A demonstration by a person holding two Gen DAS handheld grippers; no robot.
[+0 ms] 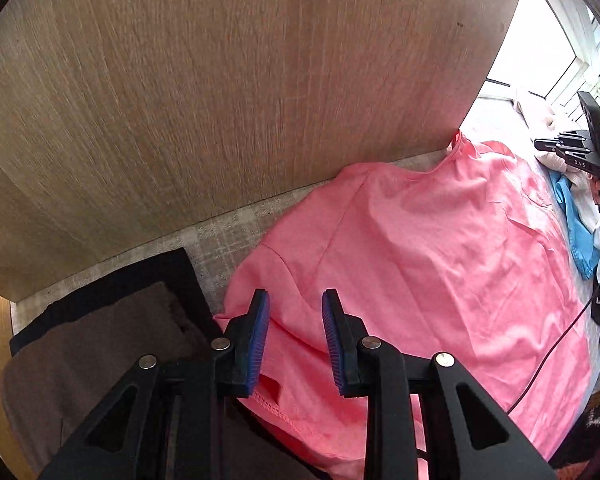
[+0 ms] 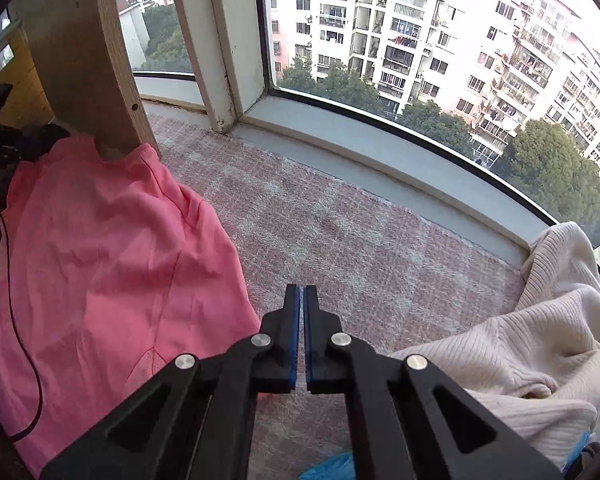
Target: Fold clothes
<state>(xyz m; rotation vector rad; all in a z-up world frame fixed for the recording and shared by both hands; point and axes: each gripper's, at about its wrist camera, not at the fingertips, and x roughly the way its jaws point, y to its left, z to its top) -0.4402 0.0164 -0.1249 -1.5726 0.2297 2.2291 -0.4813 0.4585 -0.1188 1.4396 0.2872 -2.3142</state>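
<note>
**Pink shirt spread out, folding barely begun**

Pink shirt (image 1: pixel 420 248) lies spread and rumpled on the checked mat (image 2: pixel 340 232) that covers the window ledge, its collar end up against the wooden panel (image 1: pixel 220 100) and its stitched hem nearest the left gripper (image 1: pixel 296 340). No crease or doubled layer shows across its body, so by the look of it this garment is laid out but not yet folded.

At the mat's left edge, beside the shirt, a brown garment (image 1: pixel 100 360) sits on a black one (image 1: pixel 112 280) in a flat, squared stack; these look already folded, which suggests part of the work is done. Toward the window corner a cream knit sweater (image 2: pixel 540 340) lies in a loose heap with a blue cloth (image 1: pixel 580 236) near it, both apparently still waiting.

The left gripper hangs over the shirt's hem corner with its jaws partly apart; pink cloth runs between them, but whether the pads actually pinch it cannot be told. The right gripper (image 2: pixel 301 340) sits over bare mat just past the shirt's other edge, its jaws closed together with nothing visibly held.

What remains, then, is most of the job: taking hold of the shirt, folding it, then handling the sweater and the blue cloth.
</note>
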